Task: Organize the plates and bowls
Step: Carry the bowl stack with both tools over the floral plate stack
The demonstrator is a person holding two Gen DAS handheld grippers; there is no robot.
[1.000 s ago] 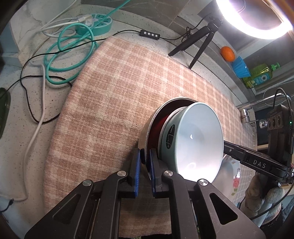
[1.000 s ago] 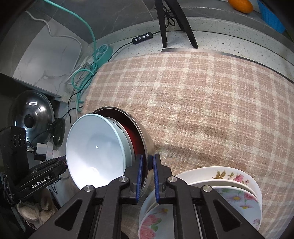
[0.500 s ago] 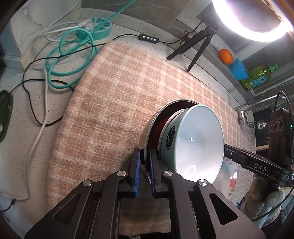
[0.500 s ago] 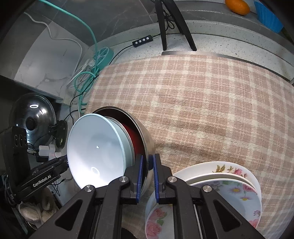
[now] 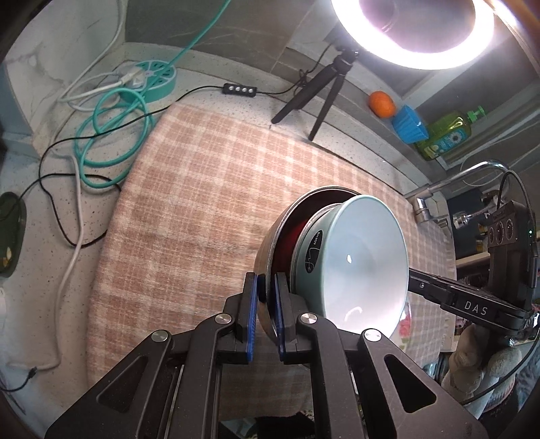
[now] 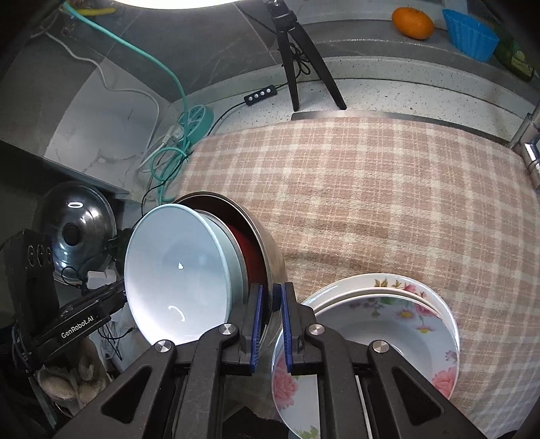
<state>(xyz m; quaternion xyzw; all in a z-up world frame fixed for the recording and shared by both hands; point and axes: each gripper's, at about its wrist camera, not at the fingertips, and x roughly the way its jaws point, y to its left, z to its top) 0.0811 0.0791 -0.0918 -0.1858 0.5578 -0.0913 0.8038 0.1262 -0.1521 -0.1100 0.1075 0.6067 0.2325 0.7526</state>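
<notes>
Since a second ago the nested bowls have risen: the checked cloth [image 5: 209, 209] has shrunk beneath them in both views, and more of the counter and the ring light [image 5: 415, 30] now shows.

In the left wrist view, the left gripper [image 5: 266, 314] sits at 6 o'clock, its blue pads drawn narrow onto the rim of the steel bowl [image 5: 270, 243]. Inside that bowl lies a red bowl [image 5: 290, 239], and inside that a pale blue bowl [image 5: 357, 263], all three tipped on edge with their mouths facing 3 o'clock. At 3 o'clock, beyond the bowls, the other gripper's black body reaches in.

In the right wrist view, the right gripper [image 6: 270, 324] at 6 o'clock is likewise pinched narrow on the steel bowl's rim, on the opposite side of the stack. The bowls hang above the cloth between the two grippers. At 5 o'clock, just beside the right gripper's fingers, a stack of floral plates [image 6: 388, 327] rests on the cloth at its near edge.

Farther off, at 12 o'clock, a black tripod [image 6: 300, 50] stands on the speckled counter [image 6: 405, 94]. At 10 o'clock lies a teal cable [image 6: 168, 158] coiled by a round teal socket [image 6: 197, 120]. An orange [image 6: 413, 22] and a blue cup [image 6: 469, 33] sit on the ledge at 1 o'clock. A pot lid [image 6: 77, 233] leans at 9 o'clock.
</notes>
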